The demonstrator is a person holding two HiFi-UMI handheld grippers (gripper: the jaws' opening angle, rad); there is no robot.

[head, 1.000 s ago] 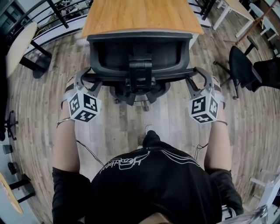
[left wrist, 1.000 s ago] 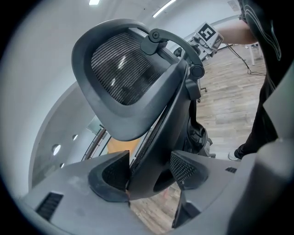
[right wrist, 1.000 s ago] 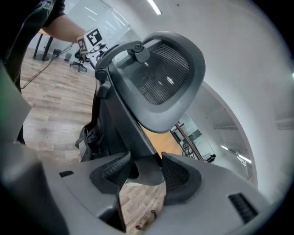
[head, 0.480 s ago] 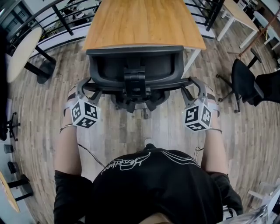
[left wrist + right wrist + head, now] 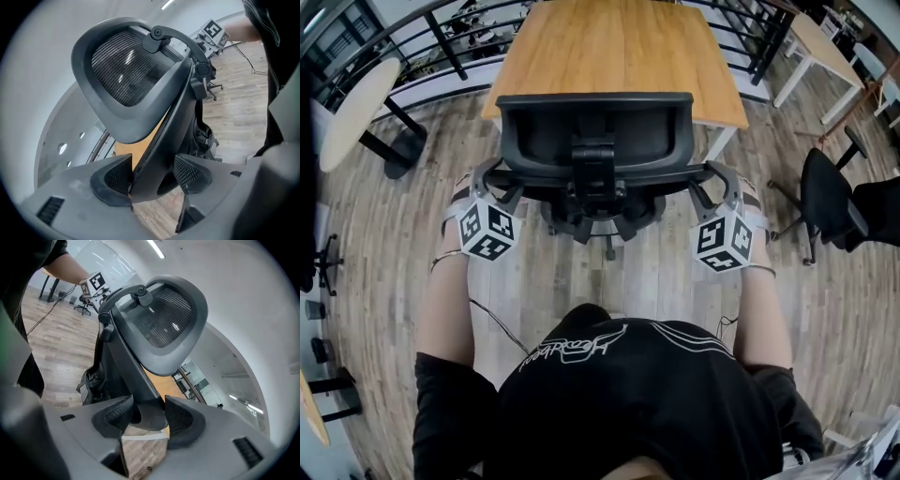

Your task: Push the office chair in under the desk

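Observation:
The black office chair point(image 5: 595, 131) stands with its mesh backrest at the near edge of the wooden desk point(image 5: 619, 47), its seat hidden below. My left gripper point(image 5: 494, 183) is at the left end of the chair's back frame. My right gripper point(image 5: 714, 185) is at the right end. In the left gripper view the jaws point(image 5: 152, 176) are shut on the frame's edge, with the backrest point(image 5: 126, 79) above. In the right gripper view the jaws point(image 5: 149, 417) clamp the frame bar, both pads pressing on it, under the backrest point(image 5: 168, 319).
A second black chair point(image 5: 825, 187) stands on the wood floor at the right. A round table point(image 5: 352, 108) and a black railing point(image 5: 441, 37) are at the left and back. A white desk point(image 5: 825, 47) is at the far right. The person's black shirt point(image 5: 628, 394) fills the bottom.
The chair has rolled forward toward the desk with both grippers on it; its backrest now overlaps the desk's near edge. The person has stepped forward behind it.

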